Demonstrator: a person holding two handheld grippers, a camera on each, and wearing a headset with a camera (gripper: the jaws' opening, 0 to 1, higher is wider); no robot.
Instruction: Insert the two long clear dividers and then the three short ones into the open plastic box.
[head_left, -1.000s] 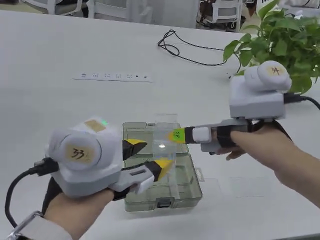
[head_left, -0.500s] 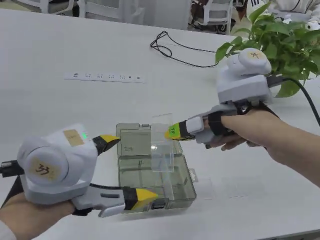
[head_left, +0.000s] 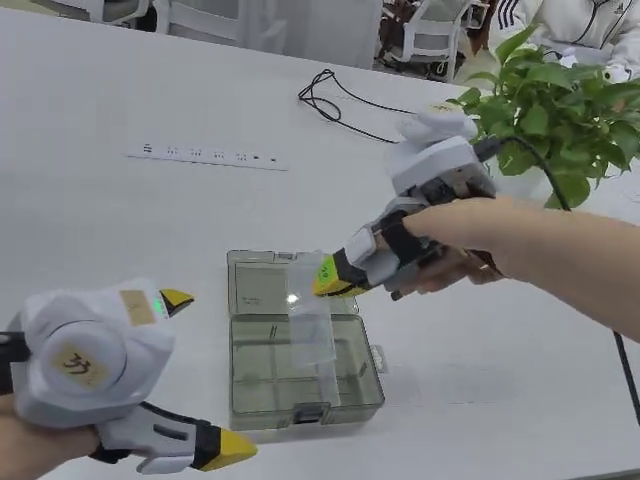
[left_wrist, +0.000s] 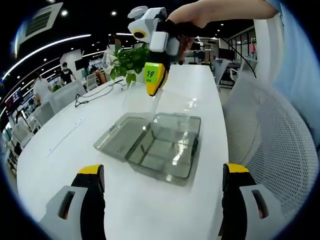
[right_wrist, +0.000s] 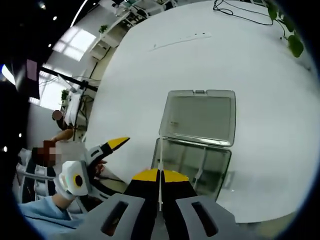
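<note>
Risk: the clear divider (head_left: 312, 325) hangs over the open plastic box (head_left: 305, 418) at centre of the head view. Its lower edge could miss the wall slots and jam askew, or twist in the pinch. Right claw (head_left: 328, 281) is closed narrow on the divider's top edge. Bottom edge probably not seated, though glare obscures it. Left claw (head_left: 205, 374), lower left, is spread wide, empty and apart from the box.

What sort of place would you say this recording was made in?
Most likely an open-plan office or a lab workspace. There is a long white table with a power strip on it, a white mesh office chair stands alongside, and a potted plant sits at the table's far end.
</note>
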